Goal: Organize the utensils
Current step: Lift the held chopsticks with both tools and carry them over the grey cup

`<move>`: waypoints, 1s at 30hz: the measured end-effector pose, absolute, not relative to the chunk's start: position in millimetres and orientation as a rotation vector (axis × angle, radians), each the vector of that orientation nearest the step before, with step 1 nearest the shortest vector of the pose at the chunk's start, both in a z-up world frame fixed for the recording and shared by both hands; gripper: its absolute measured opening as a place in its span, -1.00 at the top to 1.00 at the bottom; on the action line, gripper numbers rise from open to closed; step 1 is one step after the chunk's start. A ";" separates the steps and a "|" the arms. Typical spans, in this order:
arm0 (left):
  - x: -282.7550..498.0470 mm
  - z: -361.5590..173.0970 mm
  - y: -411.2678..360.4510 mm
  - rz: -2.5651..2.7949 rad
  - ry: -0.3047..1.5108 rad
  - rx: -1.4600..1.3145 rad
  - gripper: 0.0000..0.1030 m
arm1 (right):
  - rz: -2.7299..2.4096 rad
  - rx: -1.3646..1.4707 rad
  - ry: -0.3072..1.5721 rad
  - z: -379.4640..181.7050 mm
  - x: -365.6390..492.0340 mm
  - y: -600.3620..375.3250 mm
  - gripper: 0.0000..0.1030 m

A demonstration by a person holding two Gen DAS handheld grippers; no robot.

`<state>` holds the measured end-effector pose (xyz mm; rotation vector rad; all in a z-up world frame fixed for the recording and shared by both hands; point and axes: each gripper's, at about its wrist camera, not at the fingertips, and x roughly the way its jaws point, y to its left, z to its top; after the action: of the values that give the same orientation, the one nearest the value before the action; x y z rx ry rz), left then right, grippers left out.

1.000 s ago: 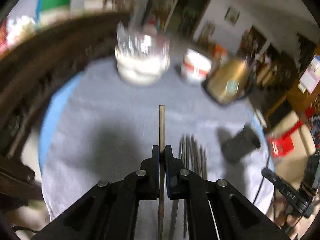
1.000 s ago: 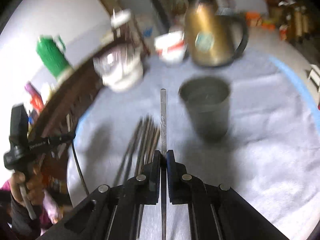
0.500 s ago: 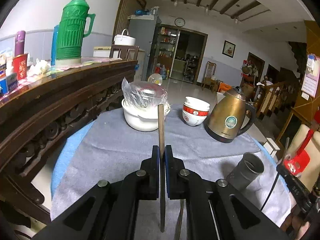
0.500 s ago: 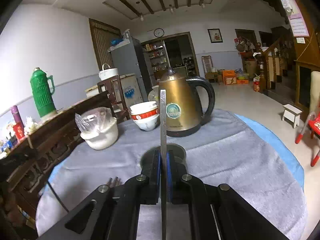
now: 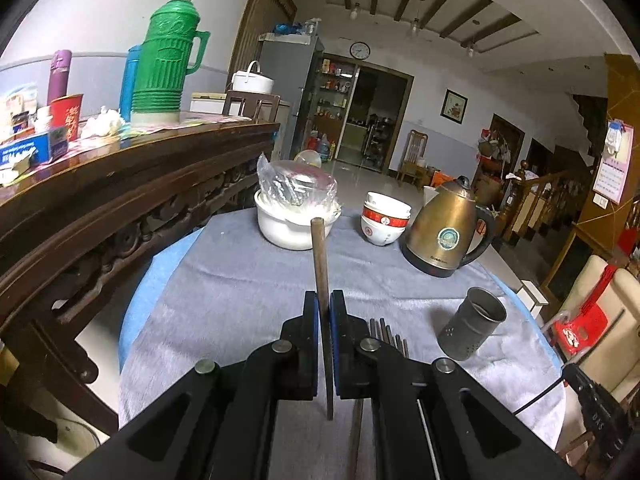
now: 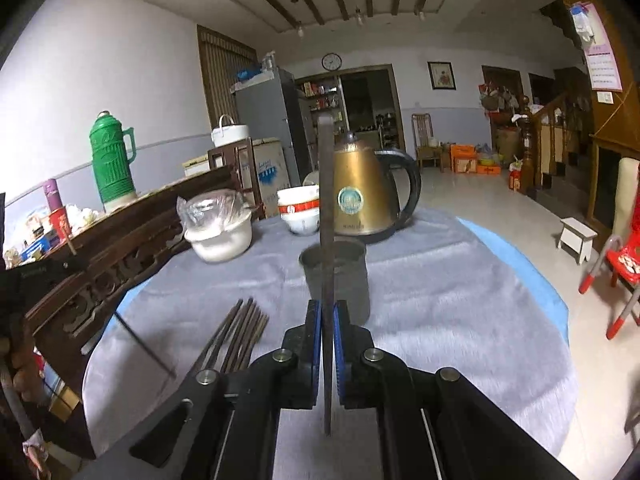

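Grey tablecloth (image 6: 460, 300); both chopsticks (image 5: 320, 256) (image 6: 326, 200) upright, tips upward

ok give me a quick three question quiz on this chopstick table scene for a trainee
1. True or false: each gripper, left gripper and right gripper, has its fingers closed on one chopstick.
2. Multiple choice: the metal holder cup on the grey cloth is
A. lying on its side
B. standing upright, mouth up
C. upside down
3. Fill in: the loose chopsticks lie on the cloth on the ____ side of the cup in the right wrist view.

Key: 1 true, the left holds a chopstick and the right holds another chopstick; 2 B; 3 left.
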<state>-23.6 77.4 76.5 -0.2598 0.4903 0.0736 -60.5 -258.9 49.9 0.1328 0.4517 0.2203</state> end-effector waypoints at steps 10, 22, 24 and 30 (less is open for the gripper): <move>-35.8 76.3 78.8 0.070 0.498 -0.284 0.89 | 0.231 0.152 0.463 49.2 -68.3 -257.1 0.87; -44.6 103.2 76.3 0.020 0.440 -0.321 0.90 | 0.233 0.171 0.409 70.7 -76.9 -265.8 0.87; -42.0 112.3 72.5 -0.006 0.424 -0.330 0.90 | 0.235 0.168 0.378 81.1 -74.8 -266.9 0.87; -24.1 143.6 50.1 -0.123 0.368 -0.371 0.90 | 0.234 0.187 0.242 126.0 -59.8 -274.2 0.87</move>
<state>-24.1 50.1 143.6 -0.3707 0.3675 -0.1230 -59.8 -274.2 126.0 0.1874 0.2419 0.2341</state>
